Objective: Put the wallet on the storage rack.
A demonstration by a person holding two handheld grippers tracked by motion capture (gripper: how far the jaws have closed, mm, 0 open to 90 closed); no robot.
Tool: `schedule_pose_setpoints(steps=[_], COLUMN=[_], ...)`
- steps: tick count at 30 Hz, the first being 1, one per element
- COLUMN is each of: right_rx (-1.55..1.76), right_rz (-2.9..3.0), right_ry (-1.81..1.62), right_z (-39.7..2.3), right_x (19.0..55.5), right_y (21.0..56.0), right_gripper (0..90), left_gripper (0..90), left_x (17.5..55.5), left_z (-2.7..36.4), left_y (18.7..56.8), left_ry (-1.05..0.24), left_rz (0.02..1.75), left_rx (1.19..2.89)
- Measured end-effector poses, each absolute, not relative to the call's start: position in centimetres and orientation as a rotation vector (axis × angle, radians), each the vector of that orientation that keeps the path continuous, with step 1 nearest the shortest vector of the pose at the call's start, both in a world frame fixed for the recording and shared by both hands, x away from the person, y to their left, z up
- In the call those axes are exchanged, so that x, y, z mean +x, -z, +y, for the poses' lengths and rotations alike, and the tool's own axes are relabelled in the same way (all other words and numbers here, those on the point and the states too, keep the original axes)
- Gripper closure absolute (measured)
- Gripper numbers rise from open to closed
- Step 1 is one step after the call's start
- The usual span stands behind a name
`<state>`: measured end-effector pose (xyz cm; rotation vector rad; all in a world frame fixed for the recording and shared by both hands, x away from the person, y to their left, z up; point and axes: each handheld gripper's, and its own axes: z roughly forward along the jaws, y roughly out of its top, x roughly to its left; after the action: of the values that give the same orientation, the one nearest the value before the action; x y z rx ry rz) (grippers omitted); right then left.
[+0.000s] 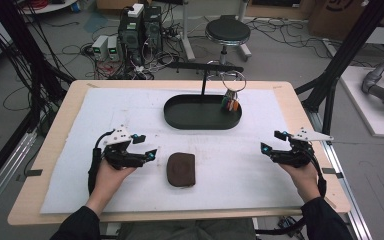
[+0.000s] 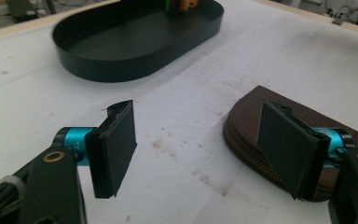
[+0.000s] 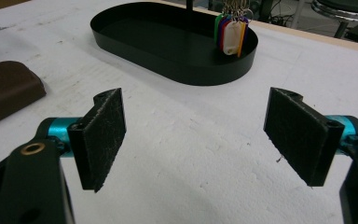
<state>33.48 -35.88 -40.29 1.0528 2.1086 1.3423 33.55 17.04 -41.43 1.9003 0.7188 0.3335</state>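
A person at a white-covered table (image 1: 260, 175) holds a two-jaw gripper in each hand; from the high view the left gripper (image 1: 147, 147) sits just beside a brown zippered pouch (image 1: 181, 169) lying flat near the table's front edge, while the right gripper (image 1: 270, 142) waits well apart on the other side; beyond both, a black oval tray (image 1: 180, 117) carries a thin upright post from which a bunch of coloured key tags (image 1: 231, 102) hangs on a ring.

The left gripper view brings out what the overhead camera cannot: the pouch's zip running round its rounded edge (image 2: 242, 140), with one black pad (image 2: 286, 149) in front of that edge and the other (image 2: 114, 147) over bare cloth; the jaws stand released, nothing pressed between them; the tags are cut off at the top of this view.

The right gripper view shows its own jaws spread wide over bare cloth, clasping nothing; here the tags (image 3: 232, 32) read clearly as green, purple, white and orange, and the pouch (image 3: 7, 88) shows only a corner at the left.
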Motion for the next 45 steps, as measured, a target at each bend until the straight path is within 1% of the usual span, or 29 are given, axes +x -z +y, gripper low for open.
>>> schedule_pose_setpoints(steps=[4, 6, 8, 10, 12, 15, 20, 22, 25, 29, 30, 31, 32, 33, 34, 36, 38, 45], right_rx=[1.054, 1.043, 1.039, 1.032, 1.032, 1.028, 1.028, 1.027, 1.027, 1.025, 1.025, 1.019, 1.017, 1.016, 1.019, 1.017, 1.020, 1.000], right_rz=[2.111, 2.112, 2.121, 2.124, 2.126, 2.129, 2.128, 2.128, 2.129, 2.131, 2.136, 2.136, 2.133, 2.133, 2.134, 2.133, 2.133, 2.128], right_ry=[-1.340, -1.334, -1.324, -1.321, -1.317, -1.316, -1.313, -1.314, -1.316, -1.317, -1.317, -1.315, -1.314, -1.315, -1.316, -1.315, -1.316, -1.320], right_z=[-35.8, -35.8, -35.7, -35.6, -35.6, -35.5, -35.5, -35.5, -35.5, -35.5, -35.5, -35.5, -35.5, -35.5, -35.5, -35.5, -35.4, -35.5], right_x=[33.4, 33.5, 33.5, 33.5, 33.5, 33.5, 33.4, 33.4, 33.4, 33.4, 33.4, 33.4, 33.4, 33.4, 33.4, 33.4, 33.4, 33.3], right_y=[40.3, 40.3, 40.4, 40.4, 40.4, 40.4, 40.4, 40.4, 40.4, 40.4, 40.4, 40.4, 40.4, 40.3, 40.3, 40.3, 40.3, 40.2], right_gripper=[21.4, 21.5, 21.5, 21.5, 21.5, 21.5, 21.5, 21.5, 21.5, 21.6, 21.6, 21.6, 21.7, 21.7, 21.7, 21.7, 21.8, 23.9], left_gripper=[31.4, 32.0, 35.2, 36.4, 39.6, 44.5, 52.6, 53.1, 53.2, 53.2, 55.6, 61.6, 66.0, 67.6, 72.1, 74.5, 78.7, 83.9], left_x=[34.1, 34.3, 34.6, 35.0, 35.4, 36.2, 37.2, 37.4, 37.5, 37.8, 37.7, 37.7, 37.6, 37.5, 37.4, 37.2, 37.1, 36.0], left_z=[15.5, 14.9, 14.4, 13.9, 13.5, 12.7, 11.2, 10.9, 11.2, 11.6, 11.6, 11.6, 11.5, 11.4, 11.4, 11.4, 11.5, 11.3], left_y=[41.9, 42.1, 42.3, 42.4, 42.5, 42.8, 43.2, 43.7, 43.7, 44.0, 44.1, 44.0, 43.9, 43.8, 43.8, 43.7, 43.6, 42.1], left_ry=[-0.249, -0.228, -0.225, -0.197, -0.180, -0.118, -0.024, 0.006, 0.044, 0.134, 0.145, 0.159, 0.154, 0.142, 0.140, 0.126, 0.115, 0.033], left_rz=[0.726, 0.739, 0.748, 0.759, 0.771, 0.795, 0.811, 0.850, 0.879, 0.923, 0.912, 0.903, 0.890, 0.871, 0.861, 0.853, 0.837, 0.694], left_rx=[1.923, 1.926, 1.936, 1.934, 1.930, 1.937, 1.988, 2.027, 2.007, 1.983, 1.982, 1.977, 1.982, 1.993, 1.994, 1.995, 1.984, 1.902])
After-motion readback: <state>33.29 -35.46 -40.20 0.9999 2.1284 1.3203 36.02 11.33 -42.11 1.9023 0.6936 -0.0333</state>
